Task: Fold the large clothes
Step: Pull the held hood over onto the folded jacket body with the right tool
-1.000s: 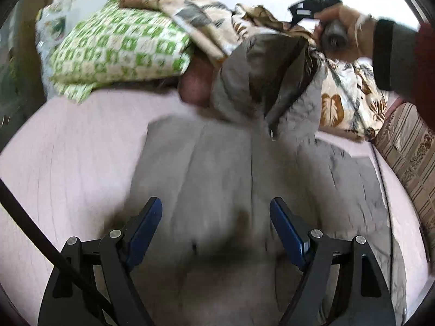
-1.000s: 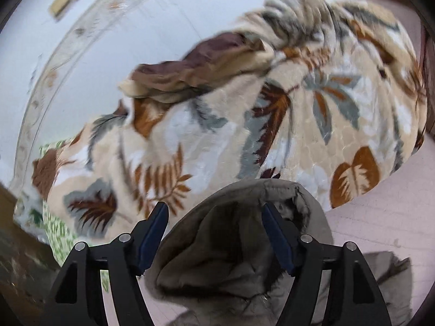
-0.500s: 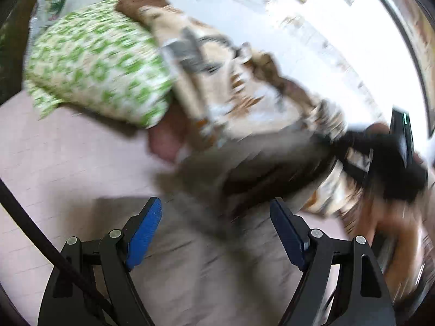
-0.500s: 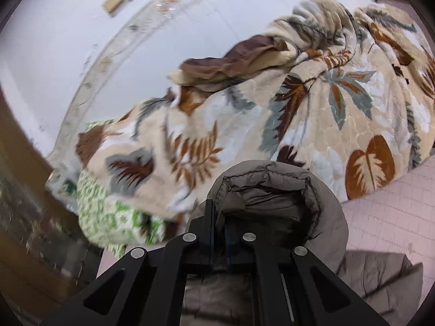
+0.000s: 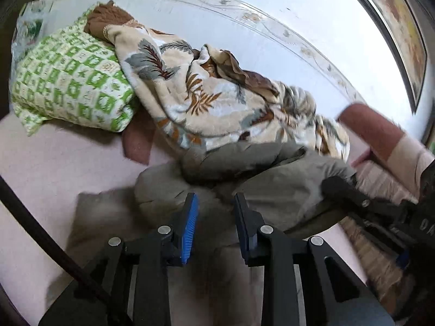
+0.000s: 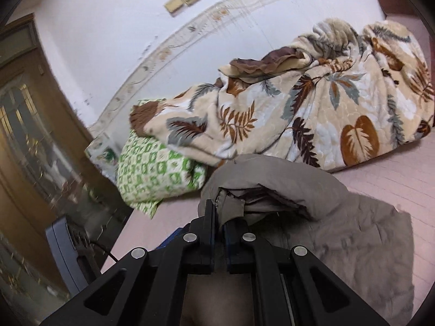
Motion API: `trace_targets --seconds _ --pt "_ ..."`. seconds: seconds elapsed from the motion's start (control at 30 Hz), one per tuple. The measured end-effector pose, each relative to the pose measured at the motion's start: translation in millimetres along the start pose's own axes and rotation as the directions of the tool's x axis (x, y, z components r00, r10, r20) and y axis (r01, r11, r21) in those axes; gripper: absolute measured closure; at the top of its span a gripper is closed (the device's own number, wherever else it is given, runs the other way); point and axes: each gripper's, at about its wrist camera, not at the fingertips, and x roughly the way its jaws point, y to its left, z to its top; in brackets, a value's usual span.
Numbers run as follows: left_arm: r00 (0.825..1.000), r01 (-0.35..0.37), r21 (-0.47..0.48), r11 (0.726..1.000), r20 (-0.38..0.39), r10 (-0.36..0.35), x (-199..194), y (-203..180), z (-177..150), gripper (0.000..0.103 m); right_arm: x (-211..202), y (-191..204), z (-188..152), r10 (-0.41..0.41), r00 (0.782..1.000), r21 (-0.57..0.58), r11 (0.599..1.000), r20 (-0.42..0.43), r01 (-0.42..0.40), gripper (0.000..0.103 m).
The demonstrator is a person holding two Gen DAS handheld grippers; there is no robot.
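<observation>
A grey-brown padded jacket lies crumpled on the pink sheet. My left gripper is low over its middle. Its jaws are closing, and a bunch of jacket fabric fills the gap between the blue pads. In the right wrist view my right gripper is shut on a fold at the edge of the jacket's hood, with the jacket body spread to its right. The right gripper also shows at the right of the left wrist view, clamped on the jacket's edge.
A leaf-patterned blanket is heaped along the wall behind the jacket. A green-and-white pillow lies at its left end. A wooden door and a grey device stand beyond the bed's left edge.
The right gripper has shut on the hood and swung sideways with it. The left gripper's jaws have narrowed onto the jacket and the hand has risen. The jacket is now bunched.
</observation>
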Motion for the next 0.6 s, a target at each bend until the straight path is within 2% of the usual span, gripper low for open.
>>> trace_targets --seconds 0.1,0.2,0.33,0.37,0.47,0.57,0.6 --pt "0.999 0.011 0.016 1.000 -0.036 -0.010 -21 5 -30 0.077 -32 1 -34 0.023 1.000 0.008 1.000 0.000 -0.023 0.097" --pt "0.997 -0.008 0.035 0.999 -0.072 0.010 -39 10 -66 0.077 -56 -5 -77 0.026 1.000 0.010 1.000 -0.014 -0.026 0.097" --pt "0.990 -0.015 0.042 0.999 -0.138 0.021 -44 14 -106 0.062 -69 -25 -142 0.001 0.998 0.045 0.999 -0.055 0.001 0.097" --pt "0.988 -0.019 0.054 0.998 -0.152 0.027 -40 13 -112 0.059 -67 -30 -156 -0.007 0.997 0.057 0.998 -0.073 0.011 0.097" --pt "0.980 -0.060 0.142 0.988 -0.178 0.085 -26 8 -126 0.057 -49 -46 -188 -0.042 0.988 0.065 0.997 -0.148 0.052 0.097" --pt "0.967 -0.081 0.160 0.984 -0.228 0.116 -8 14 -136 0.051 -28 -64 -202 -0.070 0.974 0.071 0.994 -0.217 0.088 0.098" --pt "0.963 -0.079 0.158 0.984 -0.242 0.116 -4 16 -137 0.051 -21 -70 -204 -0.056 0.965 0.086 0.993 -0.256 0.081 0.098"
